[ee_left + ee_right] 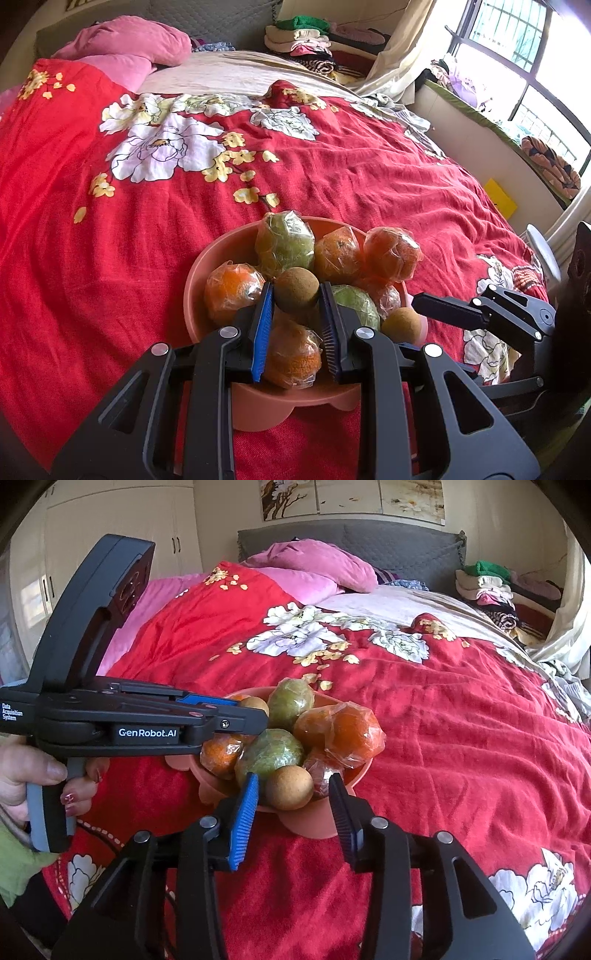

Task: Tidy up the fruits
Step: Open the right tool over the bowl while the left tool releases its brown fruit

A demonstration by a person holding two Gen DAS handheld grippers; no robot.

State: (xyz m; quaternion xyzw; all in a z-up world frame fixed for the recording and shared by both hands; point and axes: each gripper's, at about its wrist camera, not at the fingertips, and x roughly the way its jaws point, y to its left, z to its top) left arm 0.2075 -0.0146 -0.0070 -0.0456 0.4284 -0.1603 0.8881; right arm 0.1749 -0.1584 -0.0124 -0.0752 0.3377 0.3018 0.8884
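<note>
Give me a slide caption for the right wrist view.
Right gripper open around a brown fruit in the full bowl on a red bedspread.

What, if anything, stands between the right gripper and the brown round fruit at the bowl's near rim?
Nothing visible. The brown fruit sits at the bowl's near rim, between the right gripper's open fingers. The left gripper, shut on another brown fruit at the bowl's far left, is clear of it.

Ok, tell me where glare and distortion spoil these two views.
Left wrist view: the window is blown out white, and the fisheye bends the red bedspread. Right wrist view: evenly lit, with glints on the plastic-wrapped orange and dark curved corners.
</note>
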